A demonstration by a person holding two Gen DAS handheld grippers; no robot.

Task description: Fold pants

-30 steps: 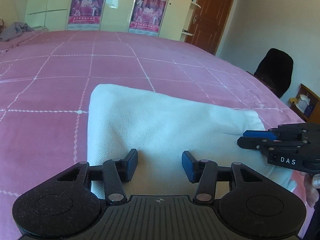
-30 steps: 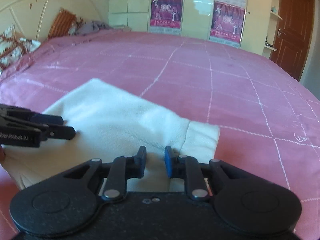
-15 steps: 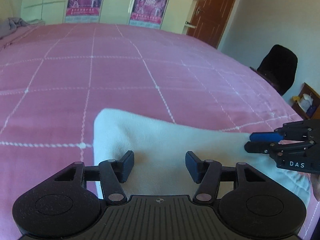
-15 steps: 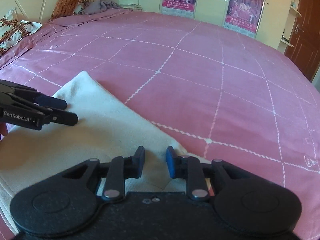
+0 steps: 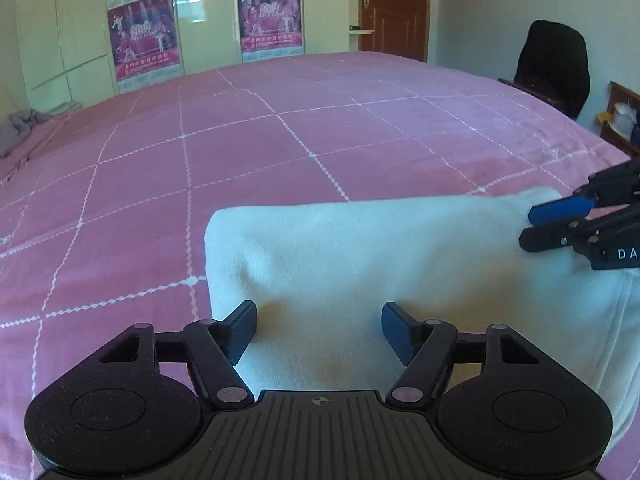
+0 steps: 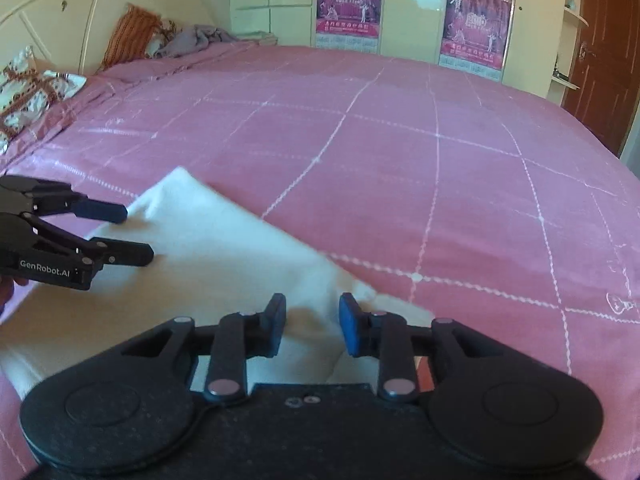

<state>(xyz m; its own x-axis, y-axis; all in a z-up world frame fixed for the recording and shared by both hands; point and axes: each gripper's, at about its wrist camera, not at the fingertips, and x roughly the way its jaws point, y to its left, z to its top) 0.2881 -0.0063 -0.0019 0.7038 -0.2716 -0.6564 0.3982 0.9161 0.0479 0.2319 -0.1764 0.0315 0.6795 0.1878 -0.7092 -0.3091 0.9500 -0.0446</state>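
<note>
Left-wrist view shows a pink bedspread crossed by a white stitched grid, with a grey heap of cloth at its far left edge, pale cupboard doors carrying two magenta posters behind it, then a brown door, and a black chair by the right wall. On the near part of the bed lie the white pants, folded into a thick block. The left gripper stands wide open over the near edge of that block, its blue pads spread apart with cloth between them but nothing pinched. At the right edge the right gripper reaches in side-on, its two fingers parted at the far right corner of the fabric. From the right wrist, patterned pillows and a cream headboard sit at far left, and the right gripper is partly open just above a fold ridge of the pants, gripping nothing.
</note>
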